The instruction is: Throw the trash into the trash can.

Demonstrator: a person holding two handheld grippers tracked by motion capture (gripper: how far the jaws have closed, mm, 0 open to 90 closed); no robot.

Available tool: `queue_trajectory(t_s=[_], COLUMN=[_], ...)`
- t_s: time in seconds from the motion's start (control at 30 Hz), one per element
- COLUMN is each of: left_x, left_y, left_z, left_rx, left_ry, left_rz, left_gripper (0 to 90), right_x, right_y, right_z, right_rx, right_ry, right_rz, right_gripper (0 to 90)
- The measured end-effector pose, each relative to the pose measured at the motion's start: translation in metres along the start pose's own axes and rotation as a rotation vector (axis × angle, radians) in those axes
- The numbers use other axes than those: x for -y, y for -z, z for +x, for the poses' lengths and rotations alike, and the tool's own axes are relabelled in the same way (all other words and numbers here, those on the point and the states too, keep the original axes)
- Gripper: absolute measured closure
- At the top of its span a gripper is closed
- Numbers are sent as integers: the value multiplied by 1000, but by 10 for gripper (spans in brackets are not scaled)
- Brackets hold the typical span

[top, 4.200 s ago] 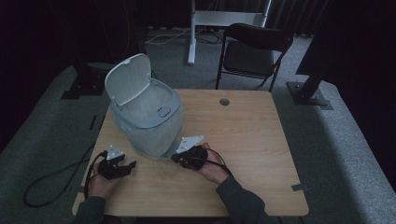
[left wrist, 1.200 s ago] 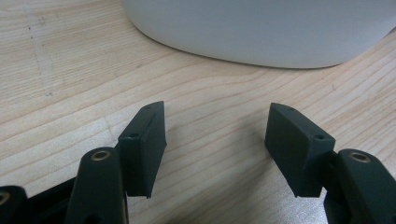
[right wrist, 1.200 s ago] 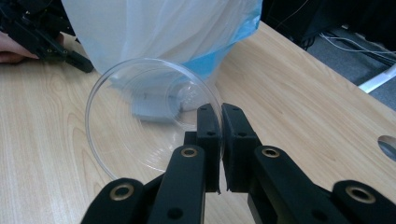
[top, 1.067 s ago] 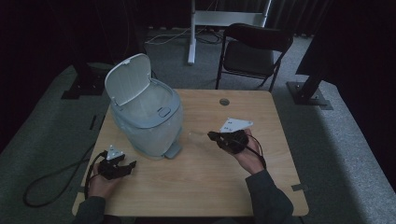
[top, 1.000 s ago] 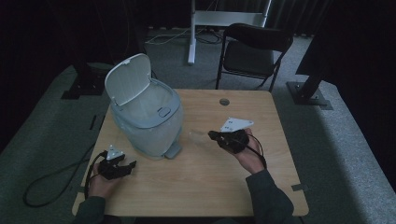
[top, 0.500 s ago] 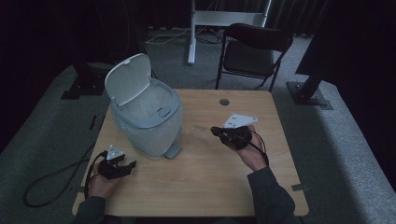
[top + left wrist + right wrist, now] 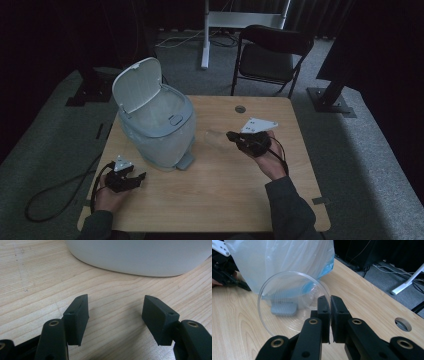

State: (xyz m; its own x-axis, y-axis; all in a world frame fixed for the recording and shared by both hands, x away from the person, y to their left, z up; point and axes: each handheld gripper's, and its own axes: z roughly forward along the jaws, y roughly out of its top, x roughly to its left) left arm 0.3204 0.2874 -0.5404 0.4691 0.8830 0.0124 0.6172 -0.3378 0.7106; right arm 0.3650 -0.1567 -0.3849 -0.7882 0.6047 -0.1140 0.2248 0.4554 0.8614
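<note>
A clear plastic cup (image 7: 292, 302) is pinched by its rim between the jaws of my right gripper (image 7: 329, 305), which is shut on it. In the high view that right gripper (image 7: 235, 138) hovers over the table's right half, the faint cup (image 7: 216, 137) pointing left toward a white pedal bin (image 7: 159, 131) with its lid (image 7: 136, 84) raised and a pale blue bag lining it. My left gripper (image 7: 135, 178) rests at the table's front left, just before the bin. Its jaws stand open (image 7: 116, 312) over bare wood, nothing between them.
The bin's grey foot pedal (image 7: 283, 309) sticks out toward the table middle. A cable hole (image 7: 240, 108) sits near the table's far edge. A black folding chair (image 7: 272, 52) and a white stand leg (image 7: 204, 35) are behind the table. A cable (image 7: 55, 190) trails off the left side.
The right gripper, earlier beside the bin's pedal, has swung out to the table's right half and since drifted slightly farther away, holding the cup. The left gripper has stayed put.
</note>
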Motion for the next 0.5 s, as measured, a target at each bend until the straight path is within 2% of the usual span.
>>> queue_trajectory(t_s=[0.5], left_x=[0], left_y=[0], left_z=[0], left_rx=[-1], left_ry=[0], left_rz=[0], left_gripper=[386], right_x=[-7], right_y=[0], right_z=[-6], right_rx=[9], right_ry=[-14], right_rz=[-23], right_gripper=[862])
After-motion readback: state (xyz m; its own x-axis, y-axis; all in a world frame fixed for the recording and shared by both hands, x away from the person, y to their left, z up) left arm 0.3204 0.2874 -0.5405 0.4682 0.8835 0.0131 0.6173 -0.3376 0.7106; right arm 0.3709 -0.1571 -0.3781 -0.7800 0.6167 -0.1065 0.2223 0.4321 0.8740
